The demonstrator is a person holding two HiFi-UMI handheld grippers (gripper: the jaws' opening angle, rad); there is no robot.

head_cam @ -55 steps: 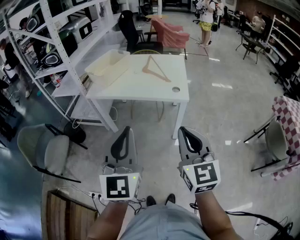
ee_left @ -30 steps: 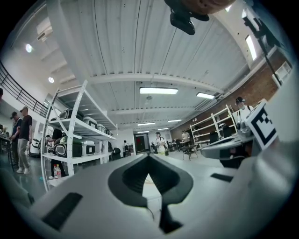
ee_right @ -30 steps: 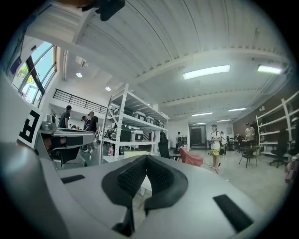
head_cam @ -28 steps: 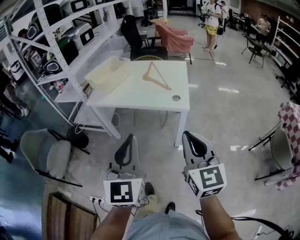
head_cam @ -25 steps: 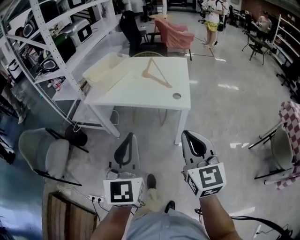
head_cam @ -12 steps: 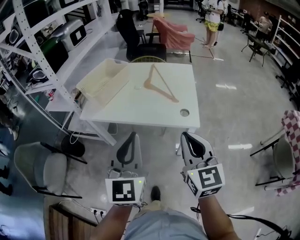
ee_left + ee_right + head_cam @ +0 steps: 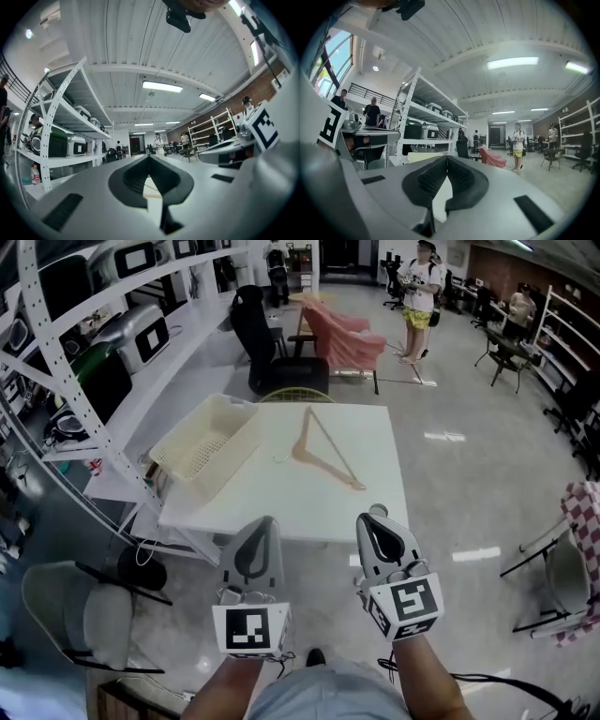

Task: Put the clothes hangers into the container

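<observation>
Cream plastic, mesh-walled and apparently empty: that is the container, lying at the left end of the white table with a metal rack beyond it.

Next over is my left gripper, held low in front of me at the table's near edge. Its jaws are pressed together at the tips with nothing caught between them.

Past that, out on the middle of the tabletop, lies the one wooden hanger. It is flat on the surface, just beside the container but not touching it, and well out of my reach.

My right gripper sits at the table's near right corner, clenched tight and equally empty (so both tools are idle for now).

I judge this to be the approach, with no hanger picked up yet.

The next move calls for bringing a gripper out over the table and parting its jaws. It should then pinch one slim wooden arm of the hanger, which lies flush and may be awkward to get under. After that it is a short carry leftward into the container.
</observation>
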